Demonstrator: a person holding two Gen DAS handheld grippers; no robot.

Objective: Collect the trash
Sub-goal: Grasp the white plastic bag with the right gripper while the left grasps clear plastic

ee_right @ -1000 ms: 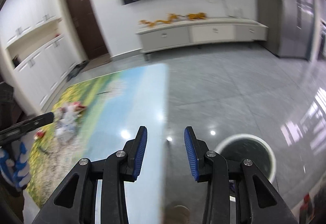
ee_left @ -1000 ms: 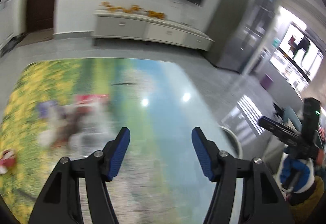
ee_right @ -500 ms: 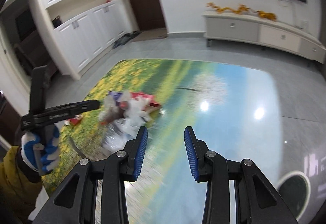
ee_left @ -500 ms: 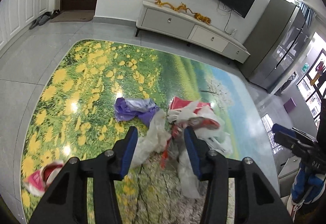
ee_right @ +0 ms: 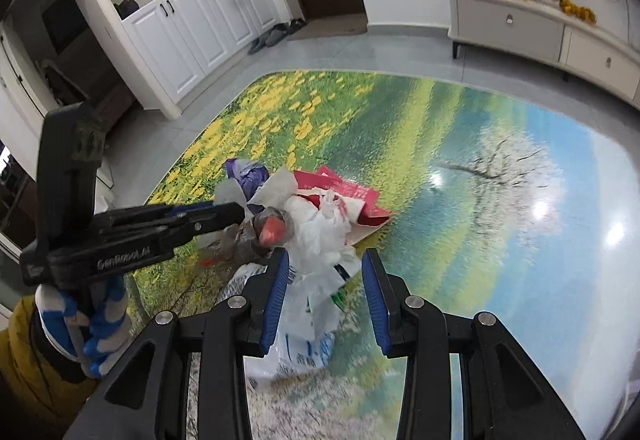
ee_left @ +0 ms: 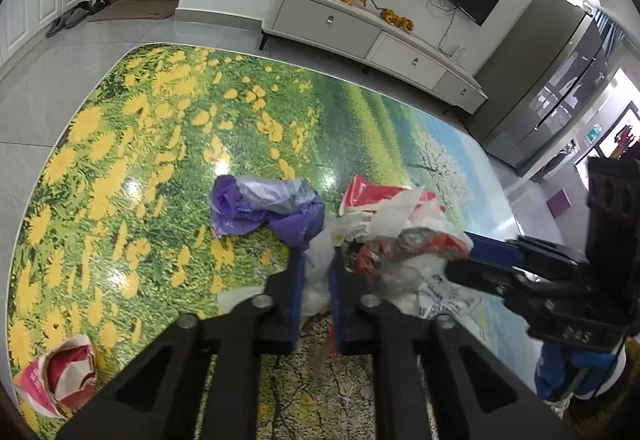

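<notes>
A heap of trash lies on the landscape-printed table [ee_left: 132,143]: a purple bag [ee_left: 264,207], a red carton [ee_left: 372,193], white plastic bags [ee_left: 404,211] and a clear wrapper with red inside [ee_left: 424,240]. My left gripper [ee_left: 316,264] is shut on a white plastic bag [ee_left: 316,272] at the heap's near edge. My right gripper [ee_right: 324,268] is open, its jaws astride a white bag [ee_right: 316,304] on the heap's near side; it also shows in the left wrist view [ee_left: 472,252]. The left gripper [ee_right: 236,213] reaches into the heap from the left in the right wrist view.
A crumpled red and white carton [ee_left: 60,372] lies apart at the table's near left corner. A low white cabinet [ee_left: 360,35] stands along the far wall under a television. White cupboards [ee_right: 180,23] and a dark door stand to the left.
Both grippers swung left and came down onto the trash heap. The left gripper's jaws closed from wide open onto the white bag. The right gripper opened wider around its bag.
</notes>
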